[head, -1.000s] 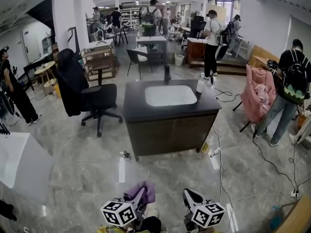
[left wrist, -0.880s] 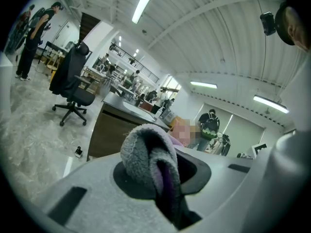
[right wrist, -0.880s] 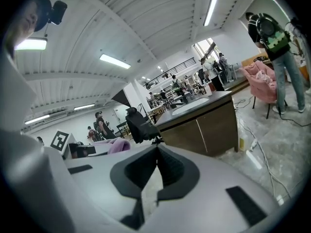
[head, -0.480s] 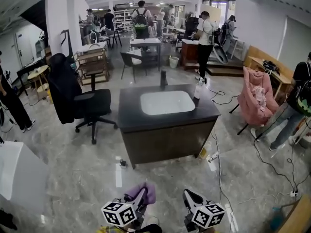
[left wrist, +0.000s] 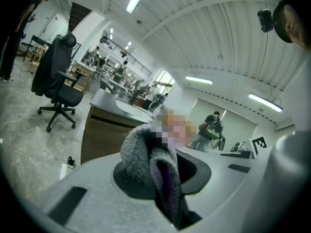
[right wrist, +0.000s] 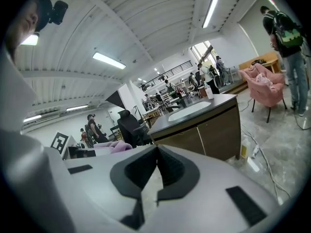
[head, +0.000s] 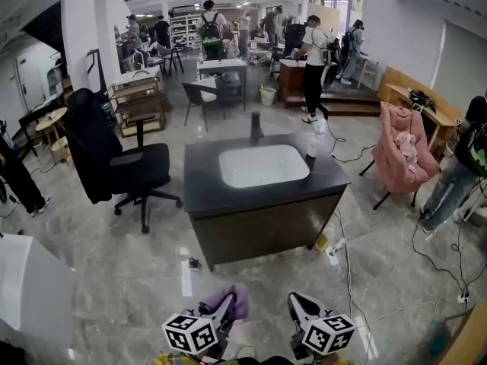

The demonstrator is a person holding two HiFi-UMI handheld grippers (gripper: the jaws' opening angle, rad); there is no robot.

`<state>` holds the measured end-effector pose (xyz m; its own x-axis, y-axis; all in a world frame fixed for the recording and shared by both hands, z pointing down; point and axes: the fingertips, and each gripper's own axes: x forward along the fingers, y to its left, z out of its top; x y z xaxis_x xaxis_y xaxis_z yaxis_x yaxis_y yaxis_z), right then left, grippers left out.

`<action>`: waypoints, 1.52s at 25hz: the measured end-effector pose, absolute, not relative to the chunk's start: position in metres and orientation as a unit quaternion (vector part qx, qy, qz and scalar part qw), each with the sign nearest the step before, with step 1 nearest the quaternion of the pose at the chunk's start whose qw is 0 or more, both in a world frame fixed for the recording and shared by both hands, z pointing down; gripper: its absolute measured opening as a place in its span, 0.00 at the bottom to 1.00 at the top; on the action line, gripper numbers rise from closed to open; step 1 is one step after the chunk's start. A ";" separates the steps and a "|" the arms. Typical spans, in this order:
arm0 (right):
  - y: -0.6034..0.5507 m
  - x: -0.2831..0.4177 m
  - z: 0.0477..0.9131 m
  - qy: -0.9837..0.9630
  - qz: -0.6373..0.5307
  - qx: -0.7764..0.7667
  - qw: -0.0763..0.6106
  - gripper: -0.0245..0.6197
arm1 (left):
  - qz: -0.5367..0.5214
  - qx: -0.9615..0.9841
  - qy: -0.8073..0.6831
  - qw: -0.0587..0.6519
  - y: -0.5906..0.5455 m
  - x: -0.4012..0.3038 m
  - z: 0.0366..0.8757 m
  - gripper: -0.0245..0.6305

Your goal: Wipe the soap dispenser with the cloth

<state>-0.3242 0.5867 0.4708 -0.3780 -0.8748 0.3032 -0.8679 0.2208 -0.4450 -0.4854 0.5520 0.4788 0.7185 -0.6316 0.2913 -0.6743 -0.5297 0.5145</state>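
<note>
Two grippers low at 6 o'clock, one bench ahead at 12.
My left gripper (head: 226,308) has its jaws clenched on the one grey-and-purple fleece cloth (left wrist: 141,149), which bulges out between them. My right gripper (head: 298,305) has its jaws pressed together on nothing. The one white soap dispenser bottle (head: 312,144) stands upright on the dark-topped bench (head: 202,177), at 3 o'clock of its single white sink basin (head: 262,166), well apart from both grippers. One black tap (head: 256,128) stands at the basin's 12 o'clock.

The left tongs (head: 227,304) and the right tongs (head: 295,304) share pale grey moulded bodies with black, seemingly ribbed pads (right wrist: 175,171), and each carries a white cube (head: 329,334) printed with black square markers.
</note>
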 end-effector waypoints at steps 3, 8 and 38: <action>0.572 -0.326 0.471 0.779 -0.281 -0.560 0.004 0.05 | 0.036 0.880 -0.365 0.301 0.534 -0.482 0.476 0.12; 0.556 -0.316 0.469 0.778 -0.281 -0.562 0.003 0.05 | 0.040 0.884 -0.355 0.301 0.516 -0.464 0.474 0.13; 0.356 -0.103 0.471 0.794 -0.276 -0.541 0.011 0.05 | 0.036 0.887 -0.363 0.281 0.325 -0.236 0.460 0.13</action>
